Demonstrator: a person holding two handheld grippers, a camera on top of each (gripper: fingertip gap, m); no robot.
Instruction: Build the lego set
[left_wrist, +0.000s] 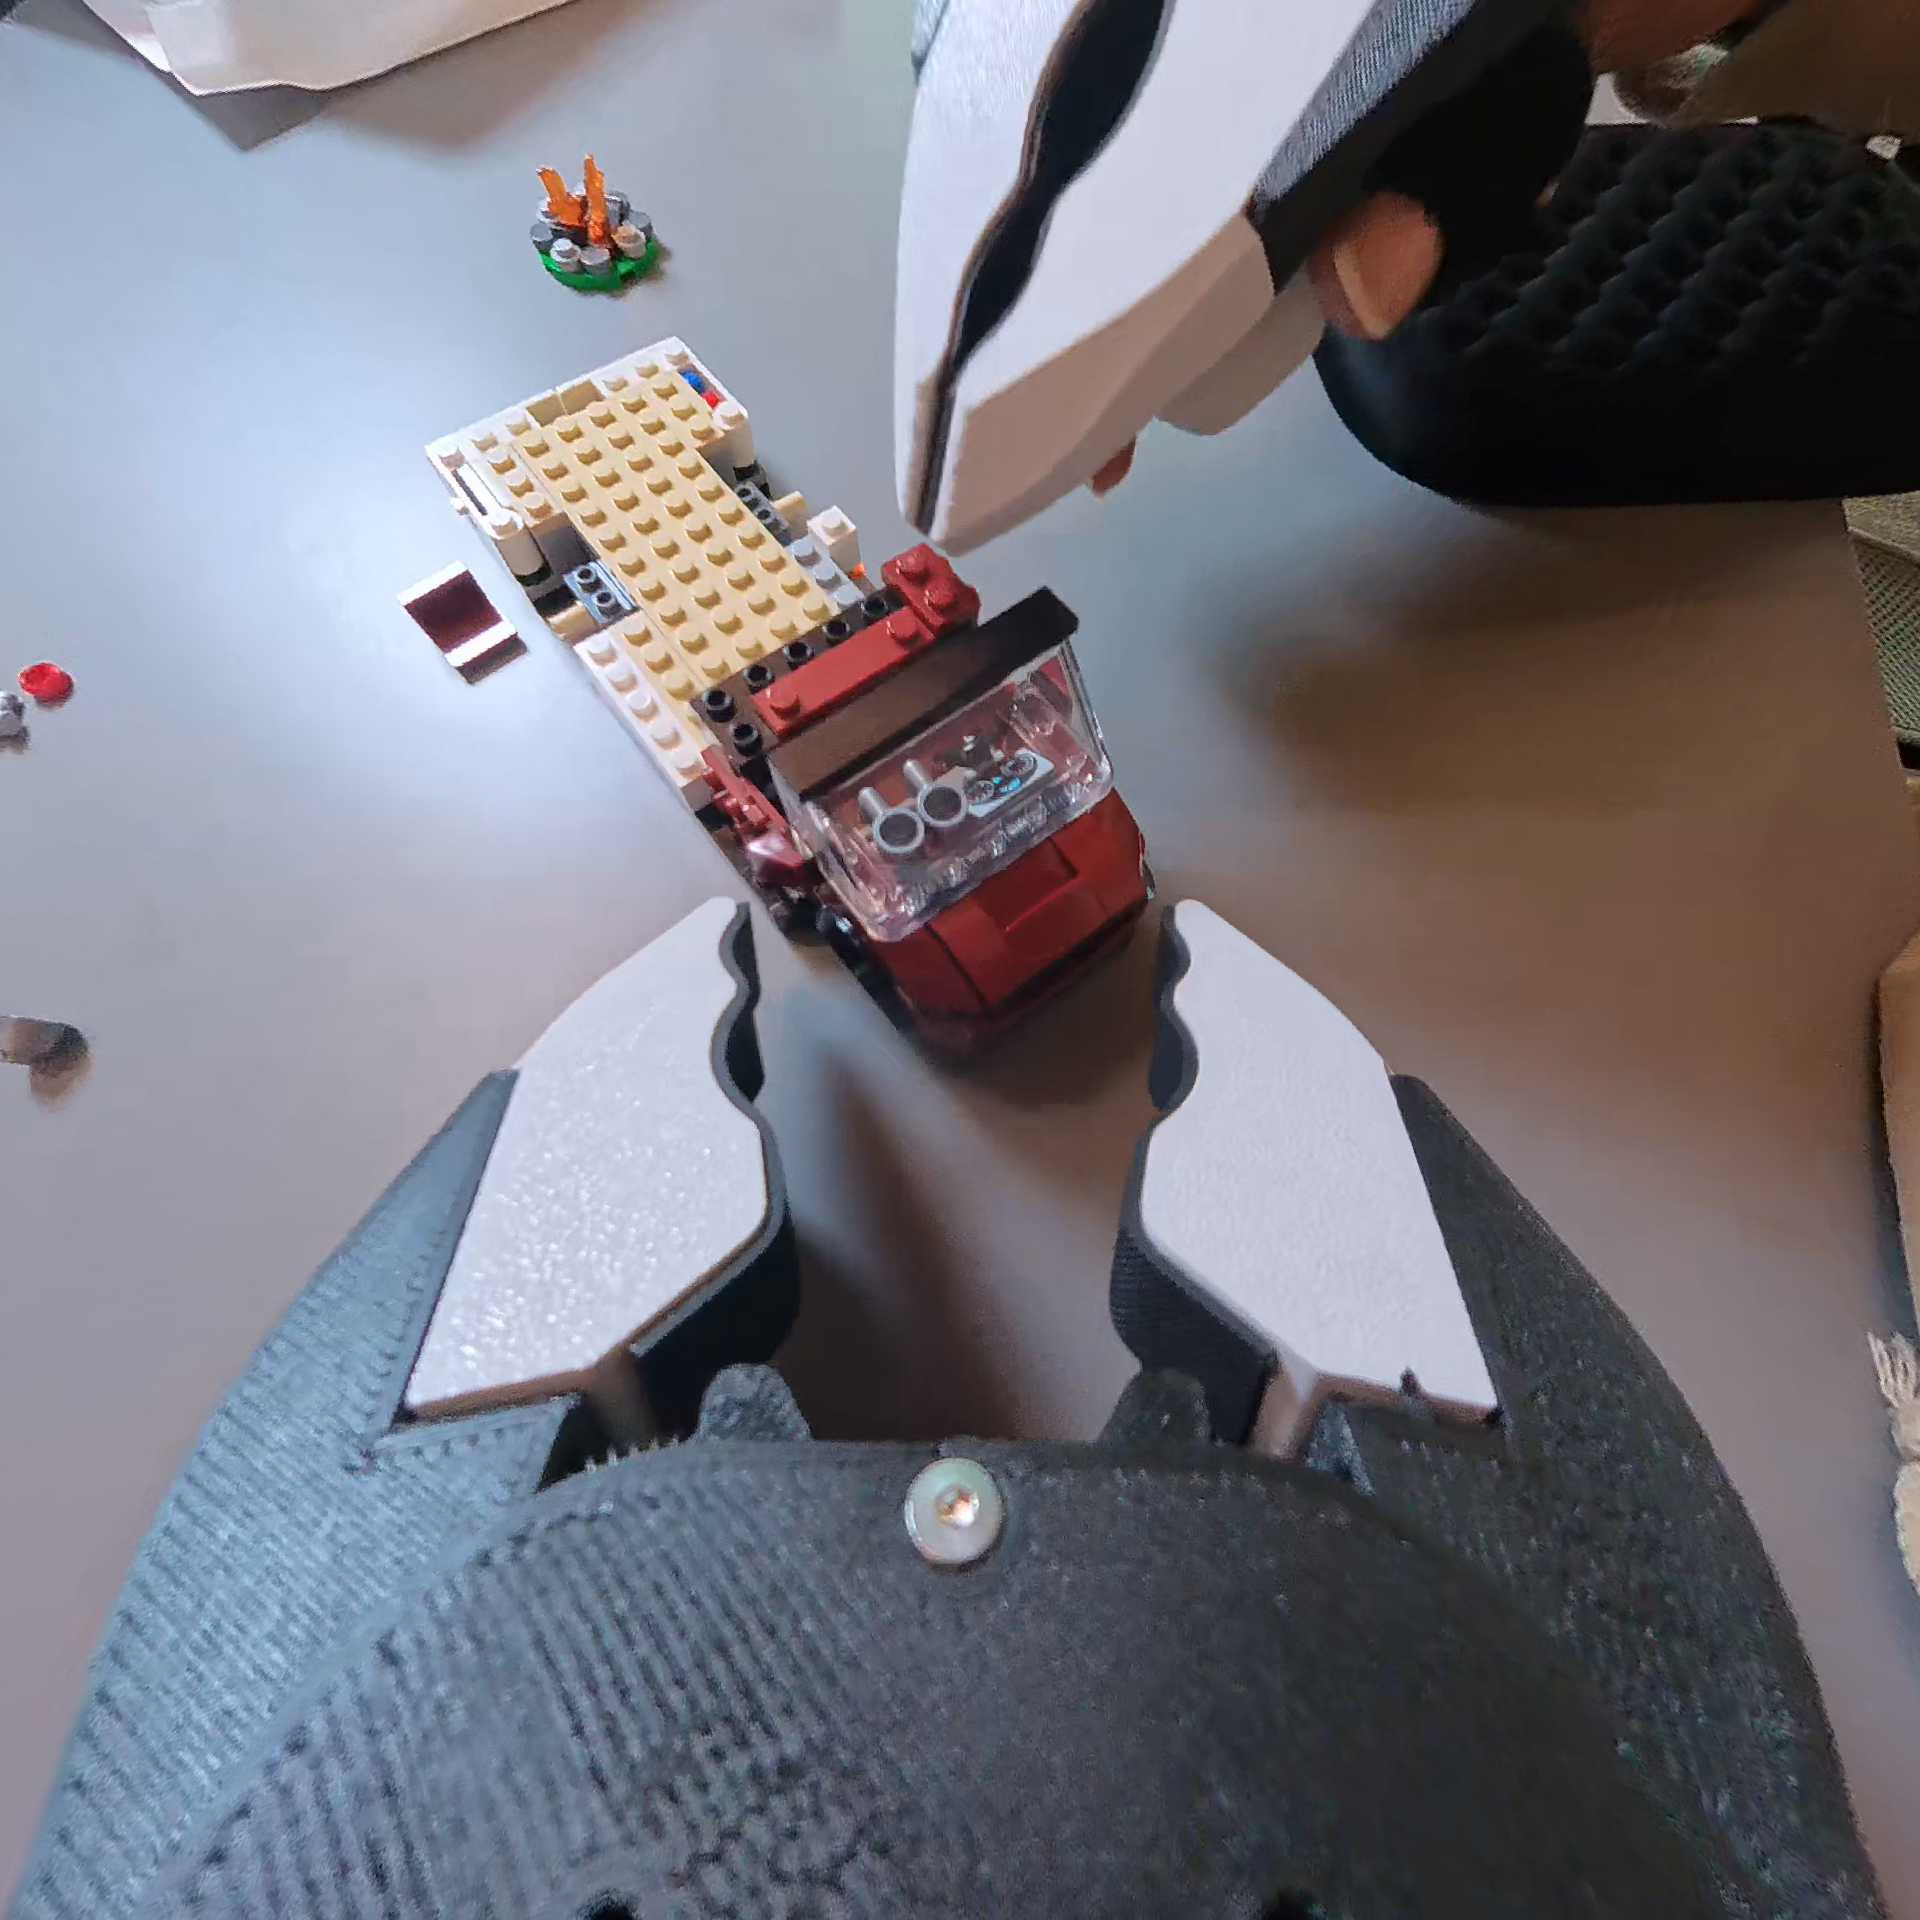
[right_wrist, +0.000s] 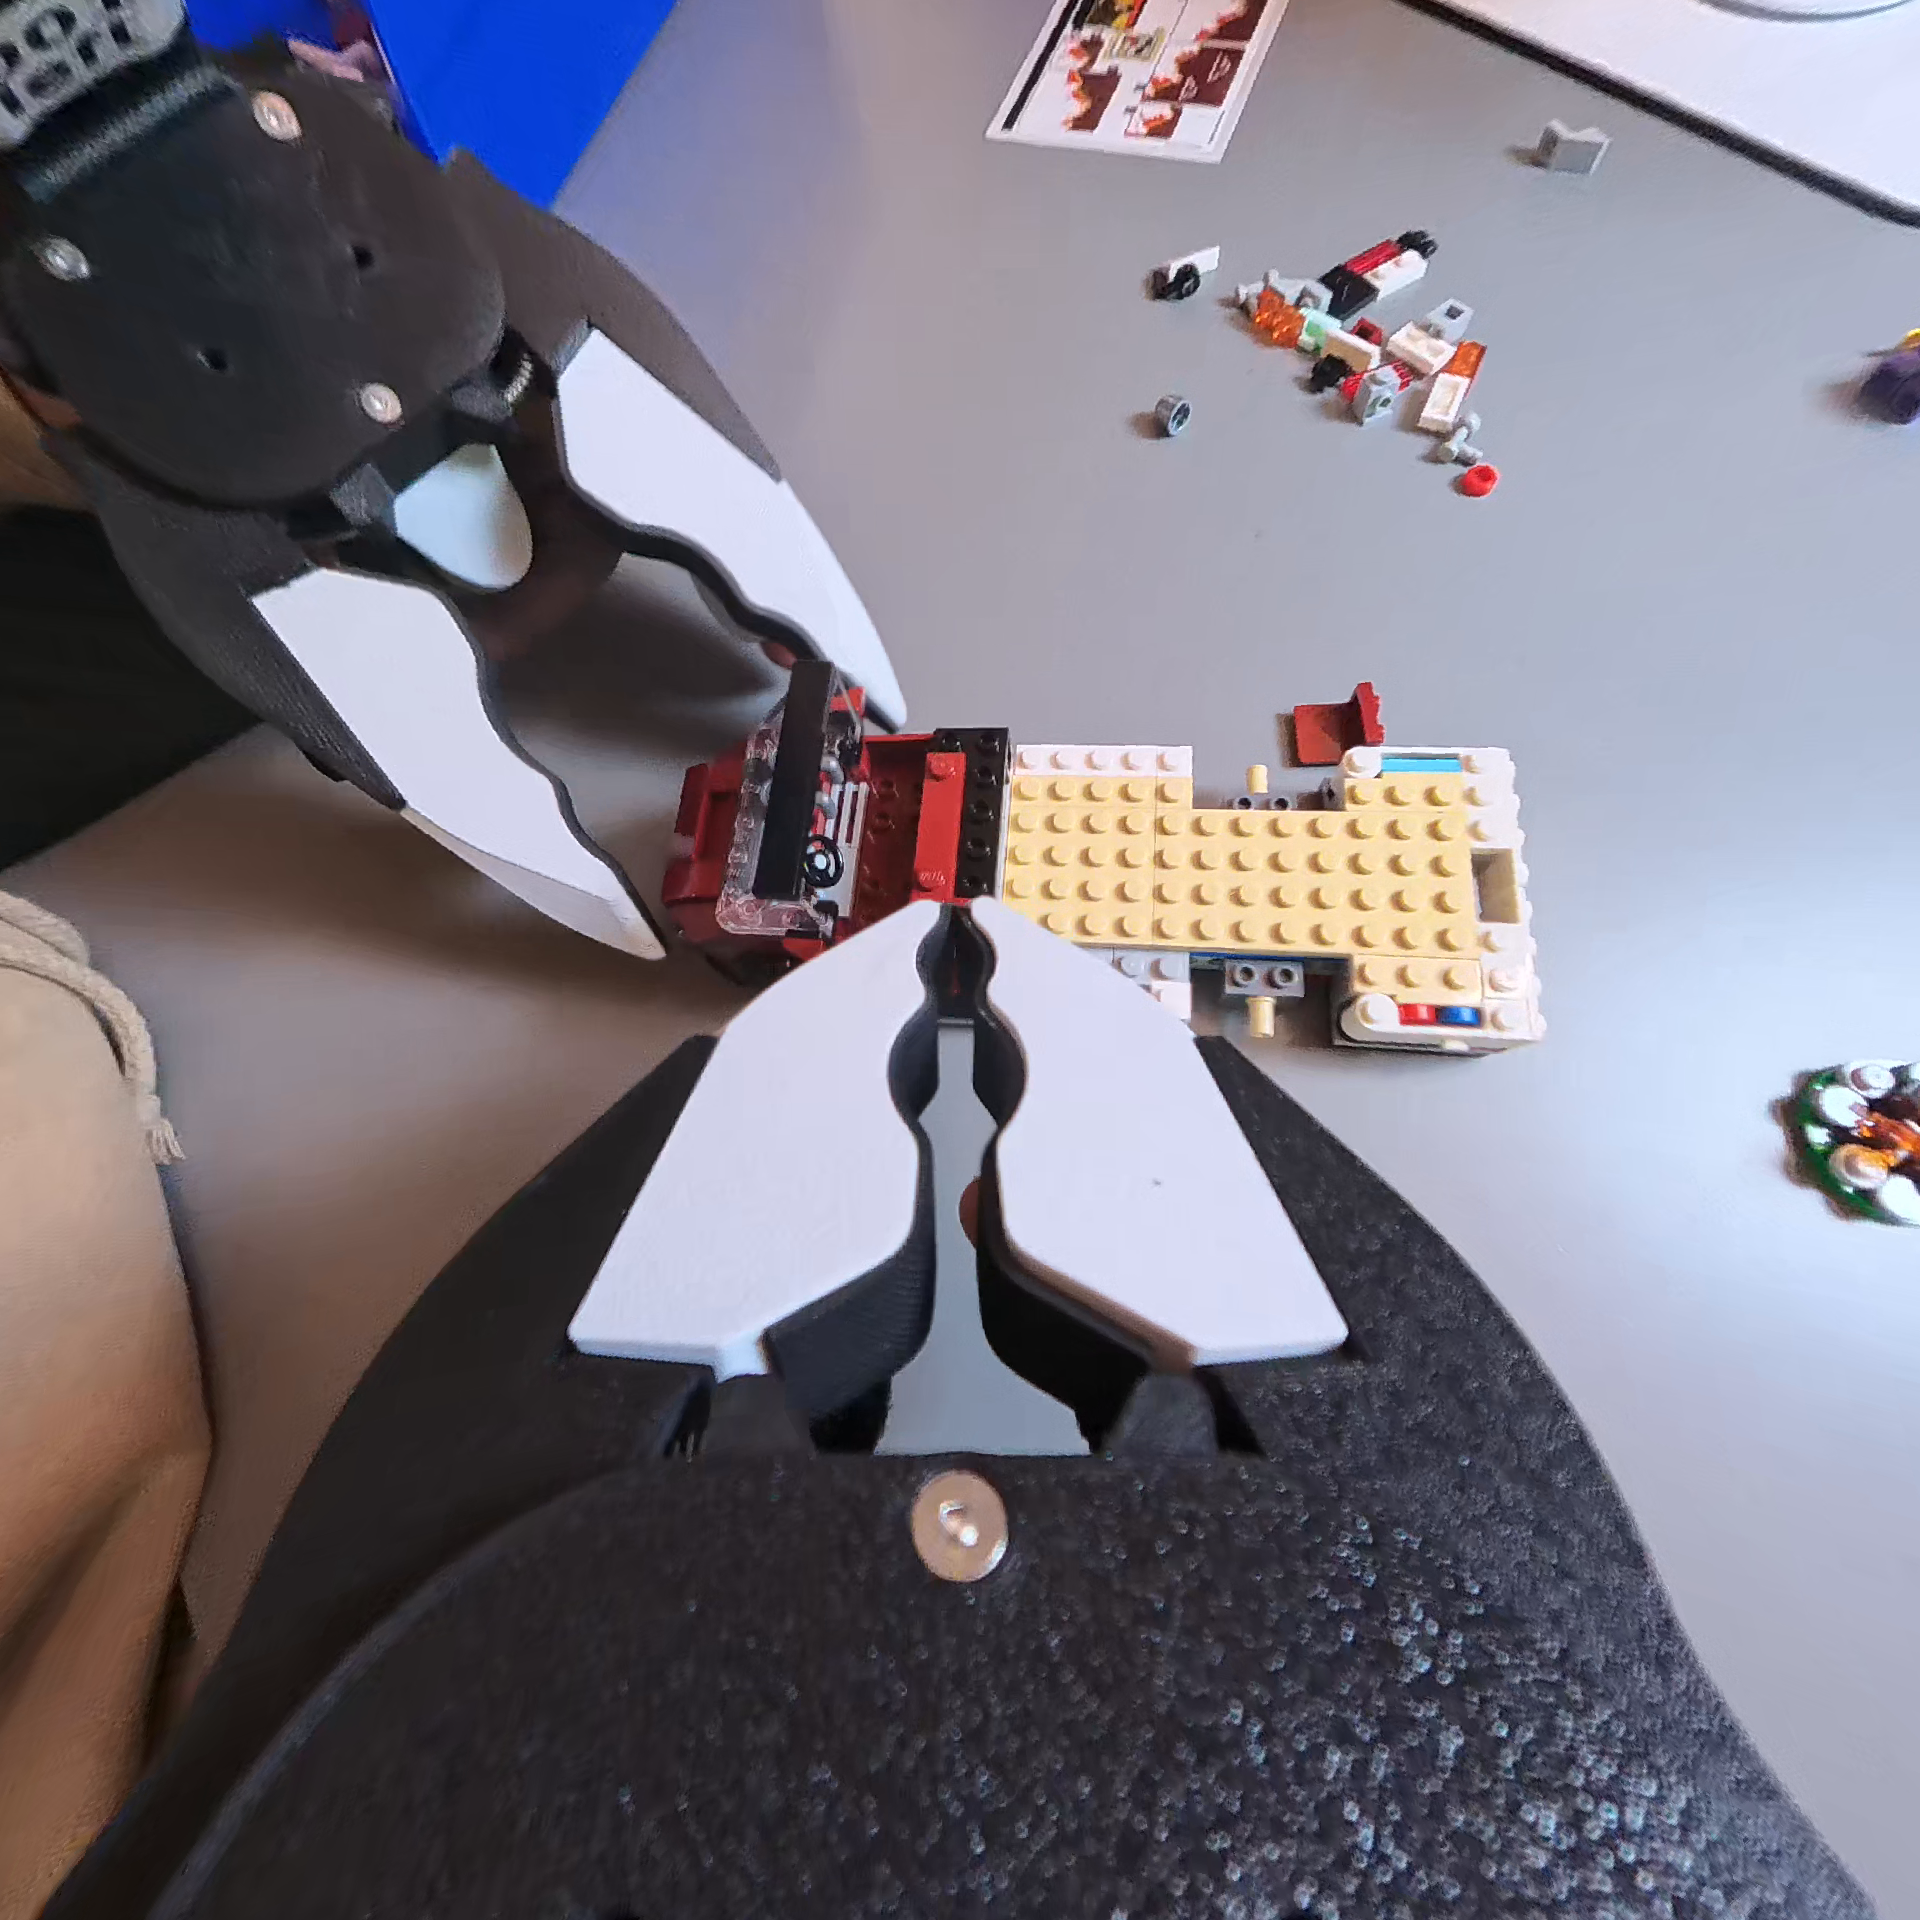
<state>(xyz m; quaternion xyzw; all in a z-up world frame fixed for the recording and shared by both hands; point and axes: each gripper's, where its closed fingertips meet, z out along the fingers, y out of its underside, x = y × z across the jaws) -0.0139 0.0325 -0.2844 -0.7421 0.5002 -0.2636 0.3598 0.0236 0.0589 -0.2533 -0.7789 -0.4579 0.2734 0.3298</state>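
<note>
Red-cabbed brick truck (left_wrist: 935, 831) on grey table (left_wrist: 1455, 831) — left gripper (left_wrist: 956, 920) spread wide, astride cab front, pads apart from it; right gripper (right_wrist: 951, 914) closed, bare, at truck's 6 o'clock side.

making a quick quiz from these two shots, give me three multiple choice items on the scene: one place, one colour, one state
1. Where is the campfire model?
A on the truck bed
B on the table, apart from the truck
C in a claw

2. What colour is the brick truck's cab?
A dark red
B blue
C green

3. How does the left claw stand?
A shut on a brick
B open, around the cab front
C shut on air

B: it stands alone on the grey table.
A: hood and sides are dark red.
B: its fingers stand wide apart, either side of the cab.
</note>
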